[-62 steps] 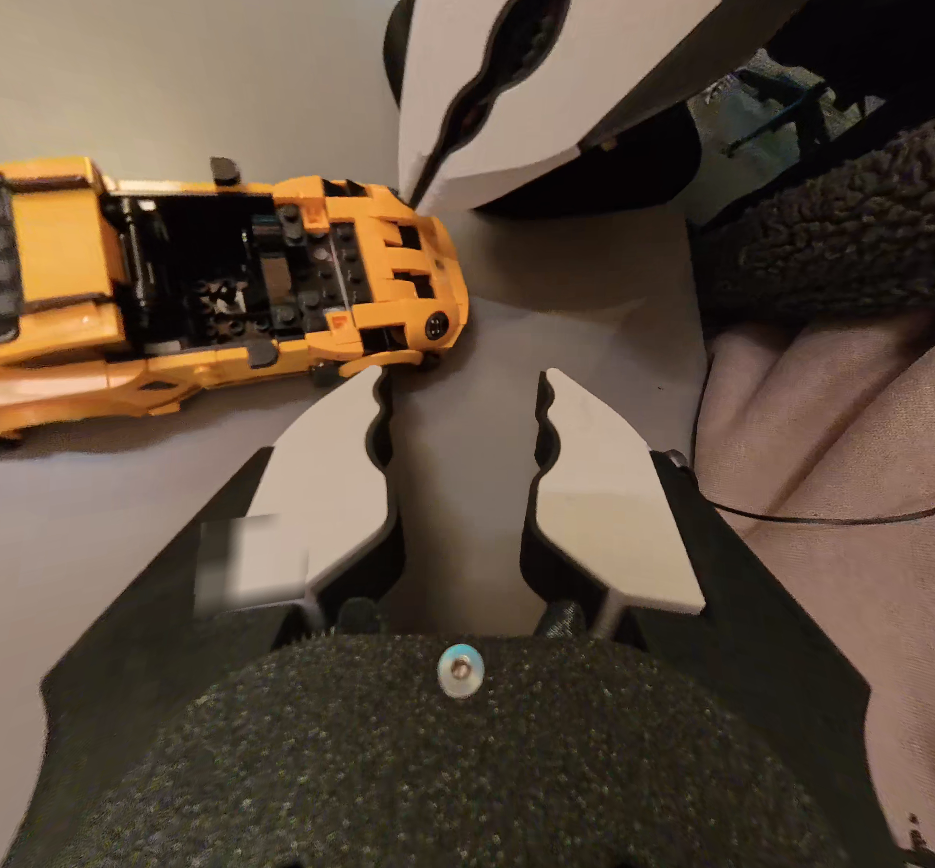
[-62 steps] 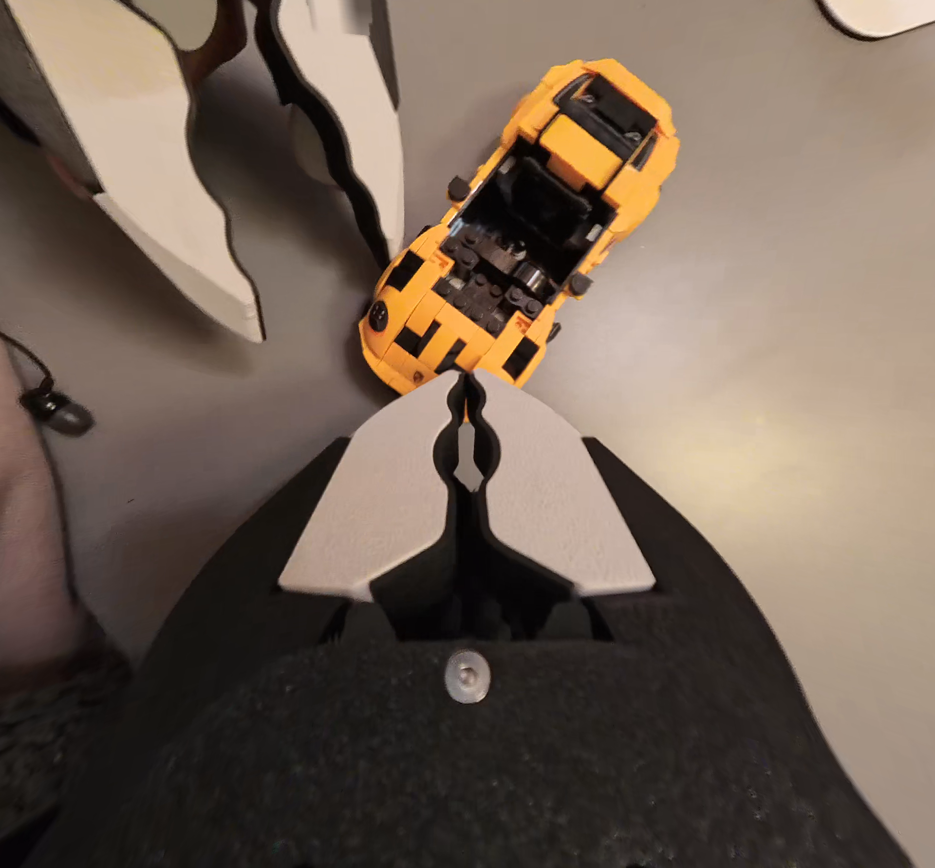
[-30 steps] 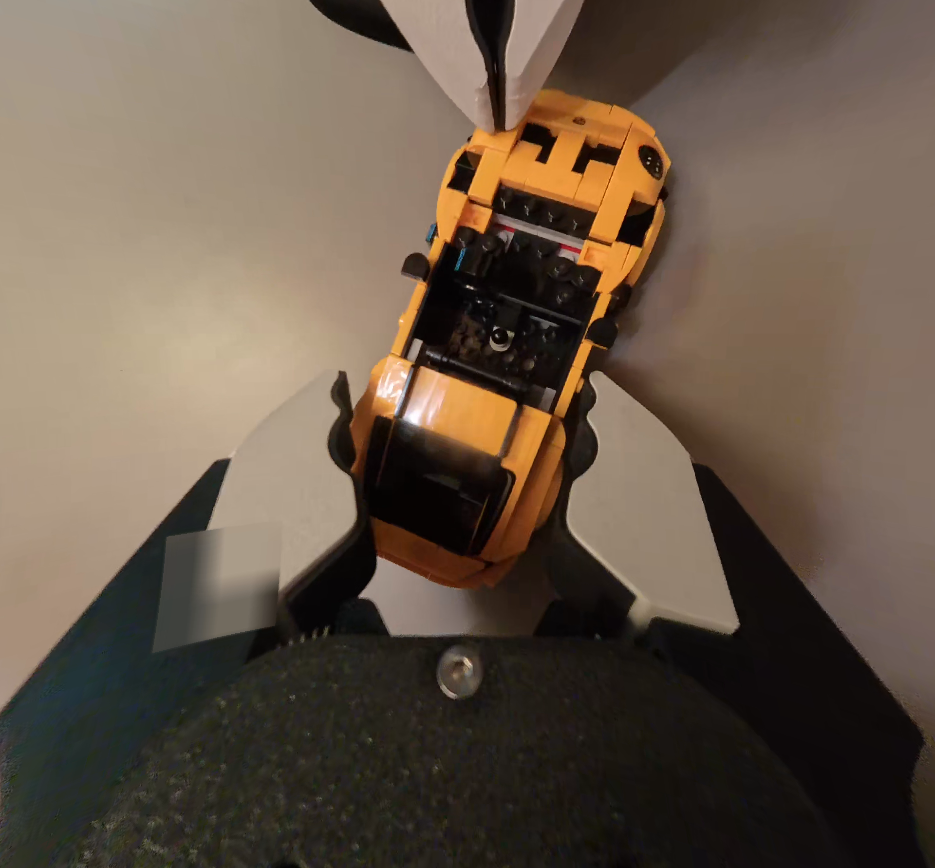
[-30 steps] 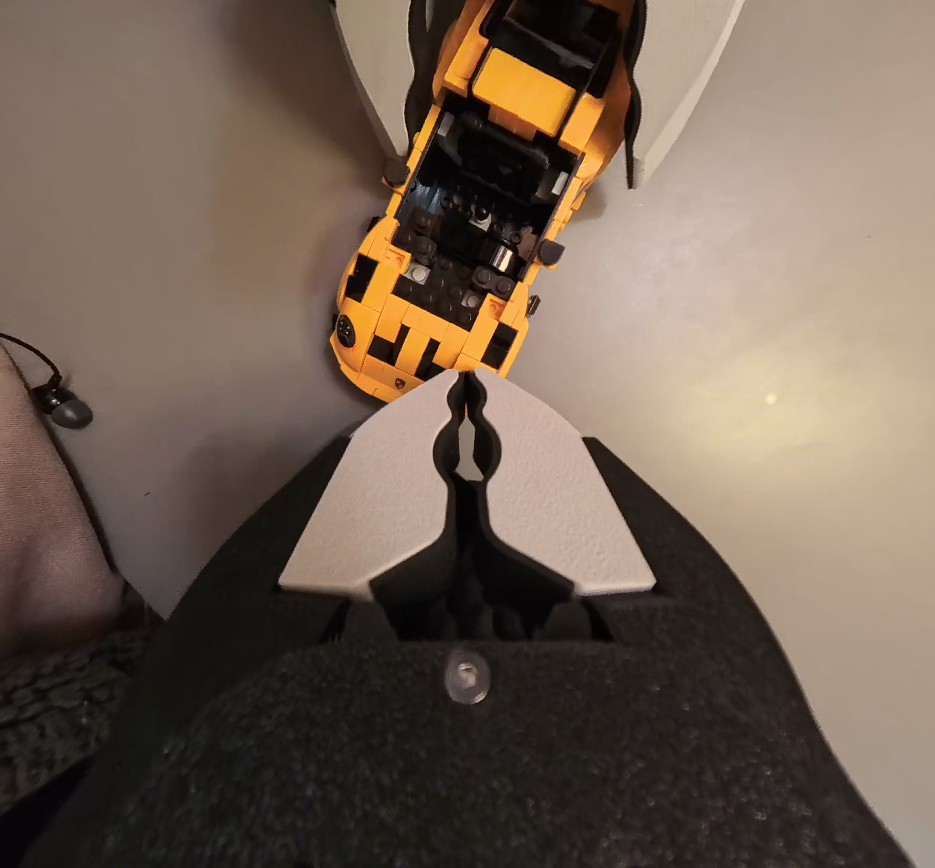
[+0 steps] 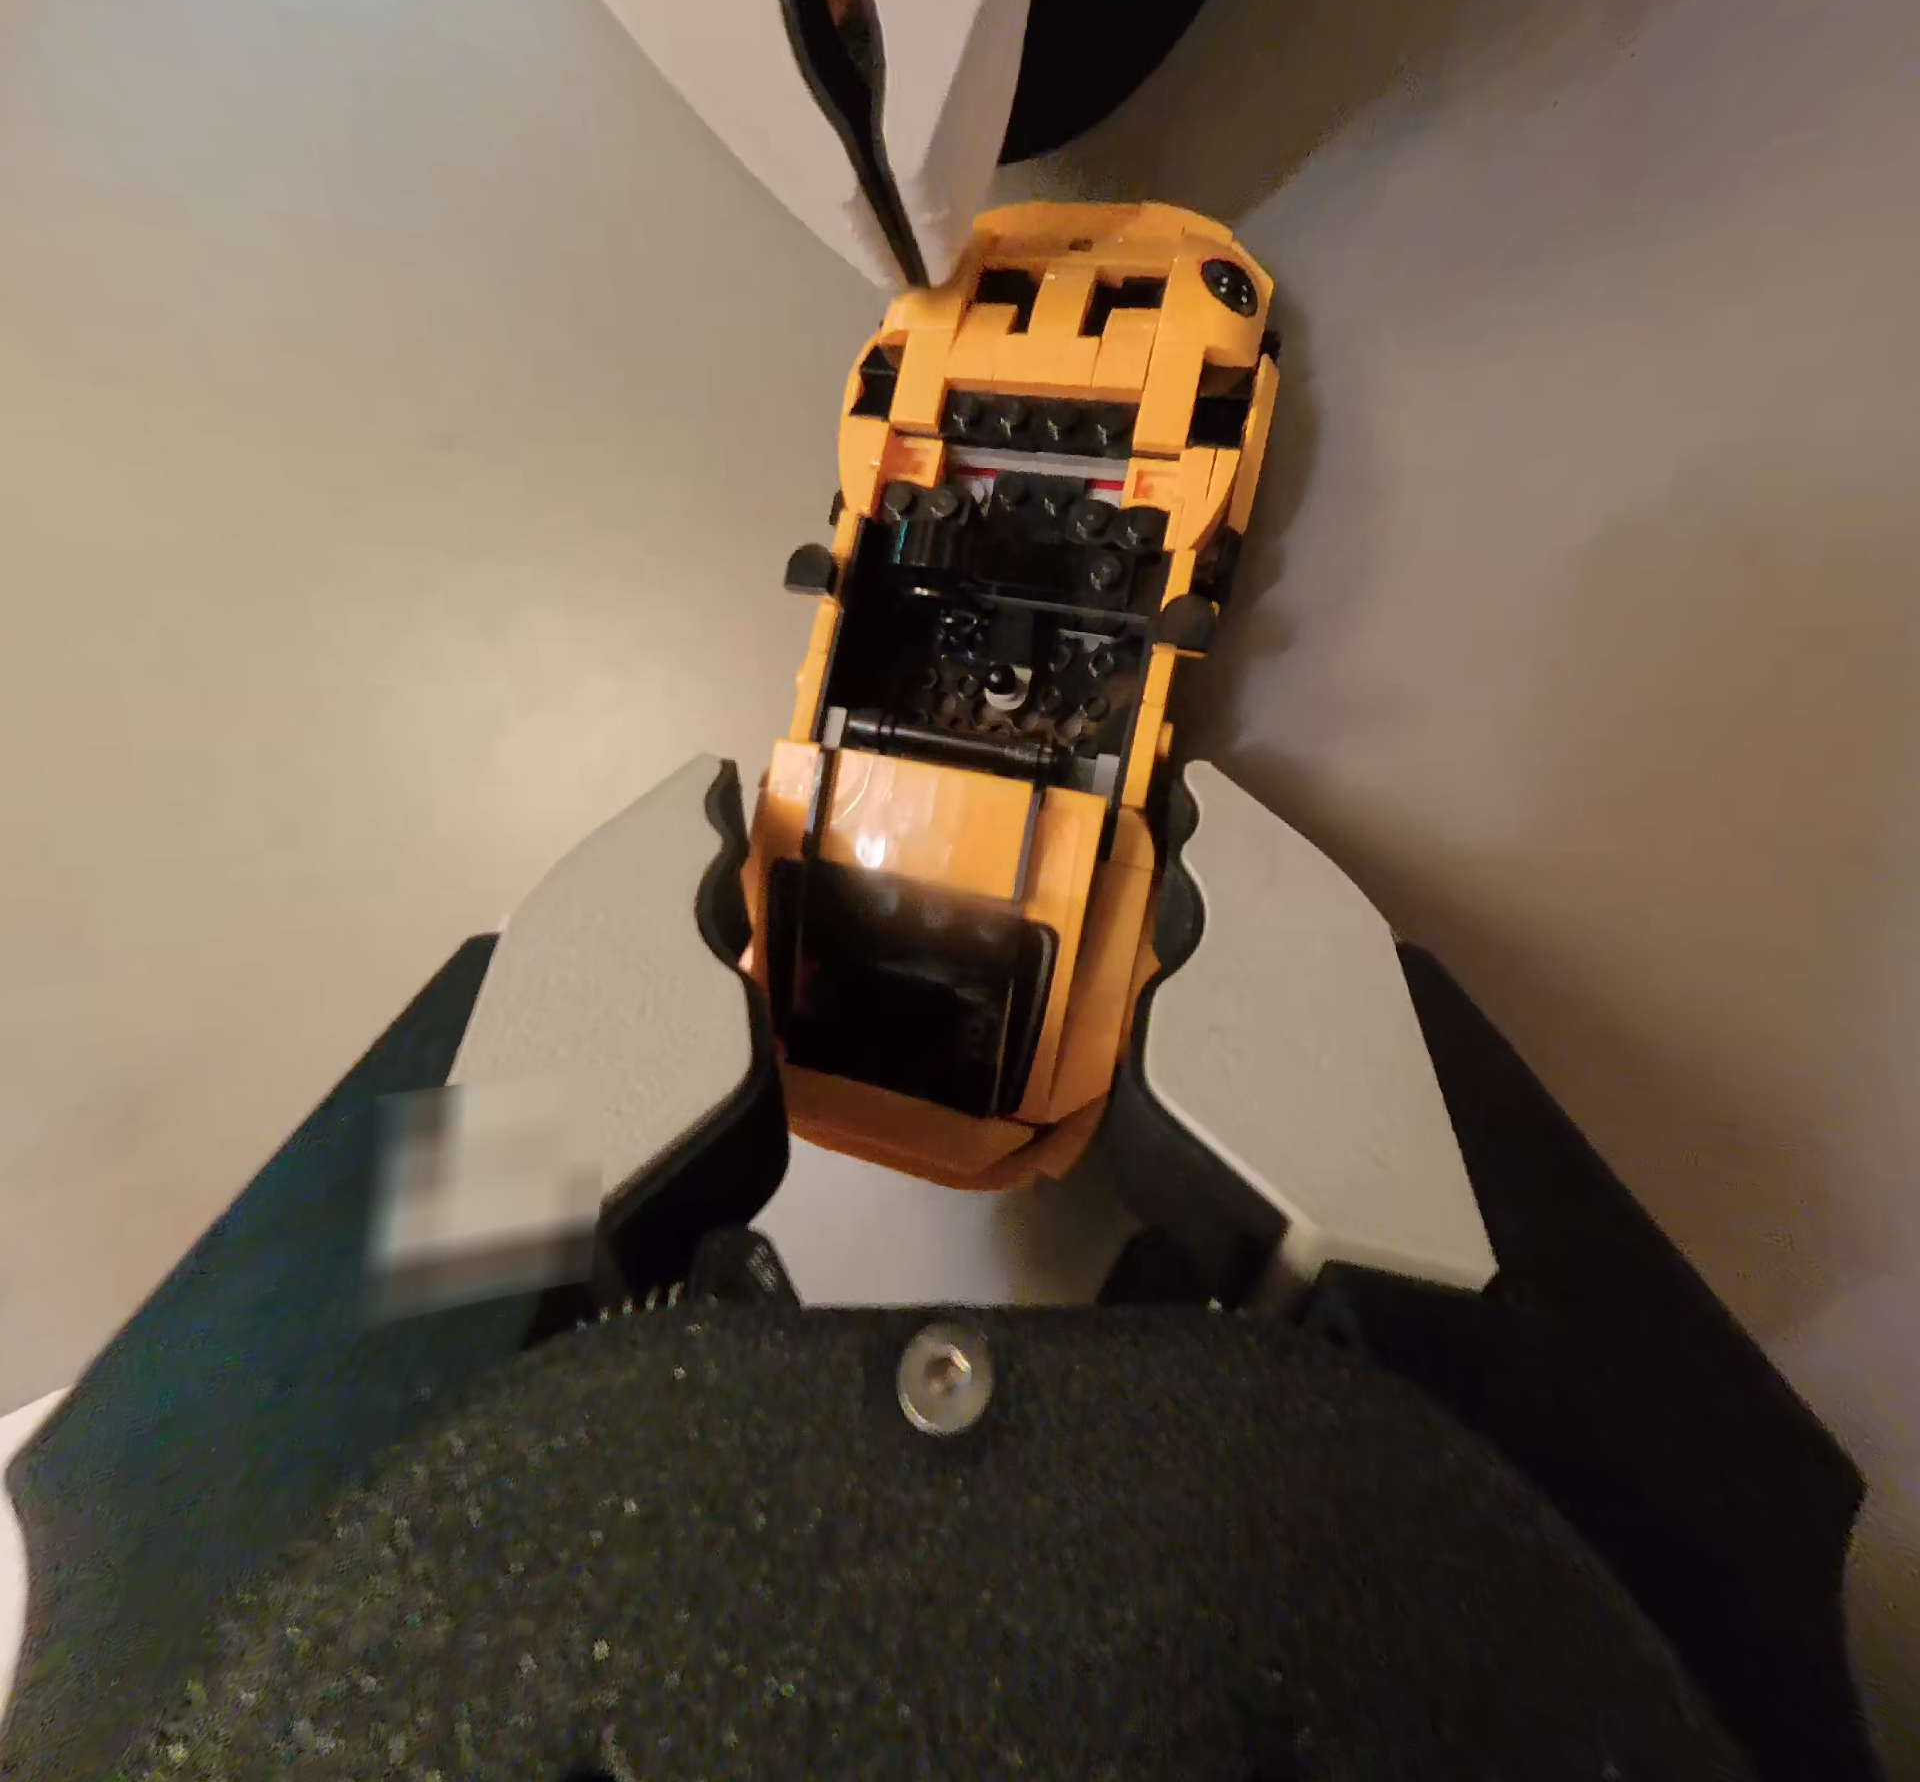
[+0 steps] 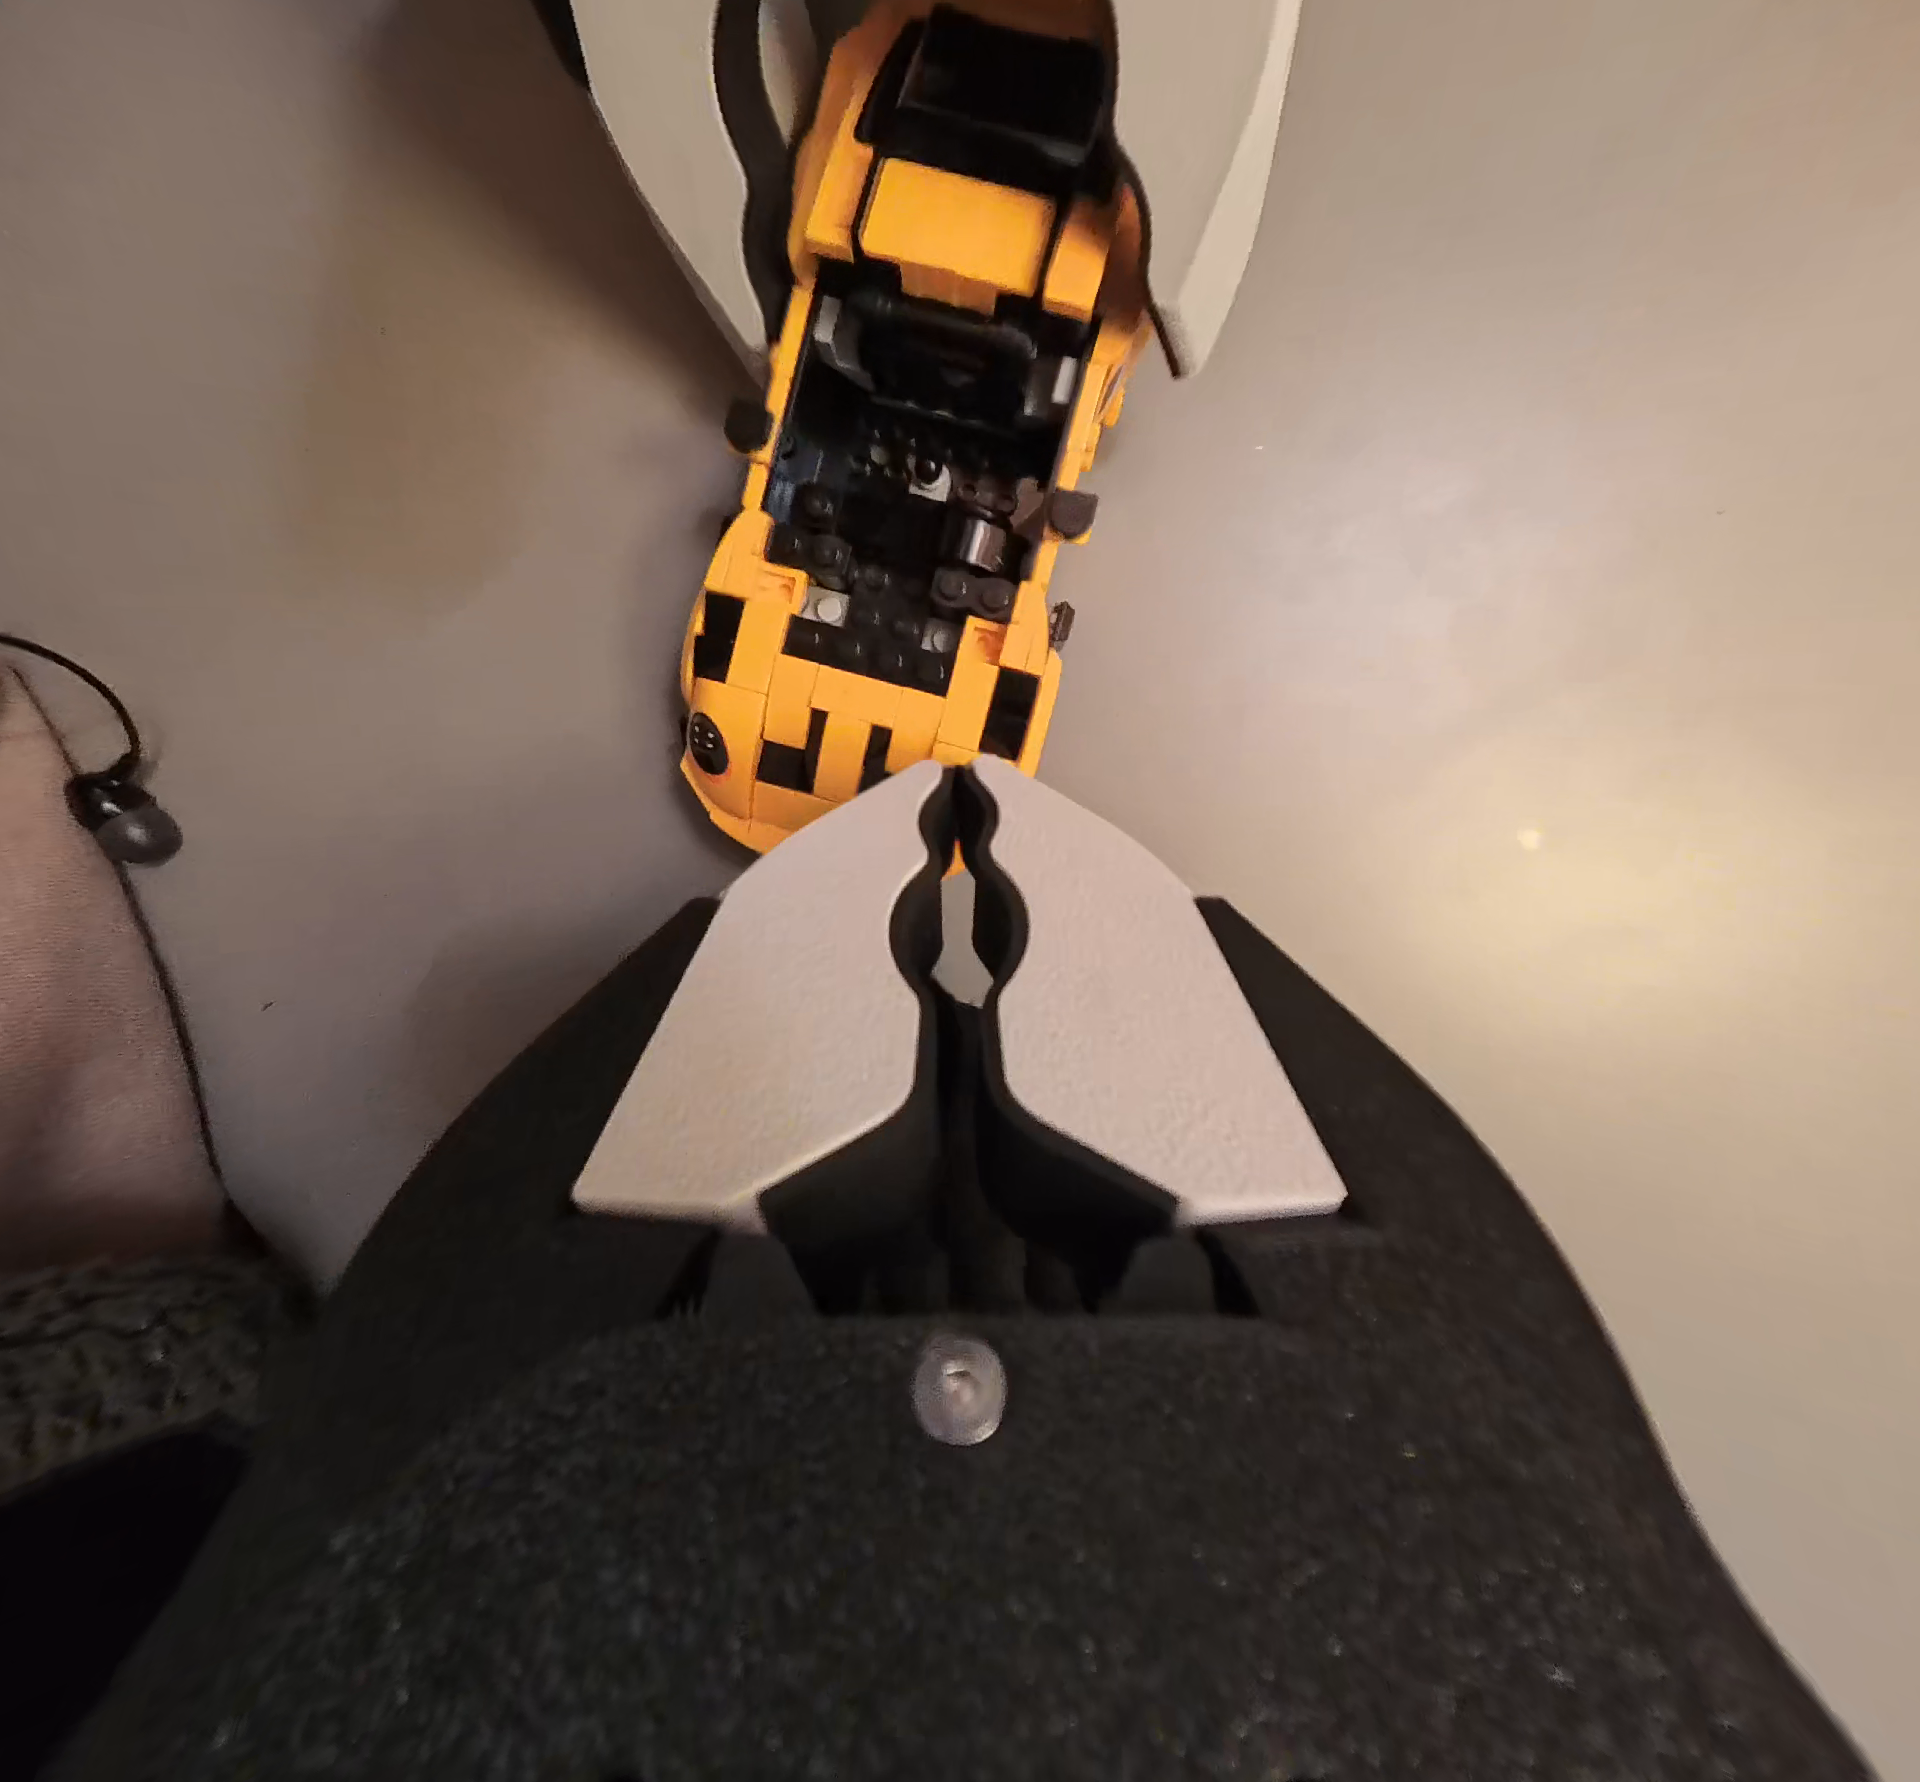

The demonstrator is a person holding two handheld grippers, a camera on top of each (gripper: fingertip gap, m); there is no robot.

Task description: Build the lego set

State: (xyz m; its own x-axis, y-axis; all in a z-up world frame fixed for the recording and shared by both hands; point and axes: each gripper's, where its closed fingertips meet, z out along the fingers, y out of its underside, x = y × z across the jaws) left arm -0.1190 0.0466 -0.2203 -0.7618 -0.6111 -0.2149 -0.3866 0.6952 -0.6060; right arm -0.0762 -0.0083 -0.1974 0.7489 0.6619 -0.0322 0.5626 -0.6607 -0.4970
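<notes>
A plain grey table (image 6: pixel 1558 382) fills nearly all of both views, smooth and matte. A warm yellowish patch of light (image 6: pixel 1538 859) lies on it at the right. At the left edge sits pinkish fabric (image 6: pixel 73 1057), possibly a cushion, with a thin black cord (image 6: pixel 125 776) over it.

No legible text, number, brand or sign appears in either view; the orange lego car (image 5: pixel 997 693) carries a small emblem on its bonnet in the right wrist view, too small to read; two small orange printed tiles flank the windscreen base in the left wrist view, their markings unresolved; a mosaic patch covers part of one finger of the left tool (image 5: pixel 951 859); whether writing lies under it cannot be told.
</notes>
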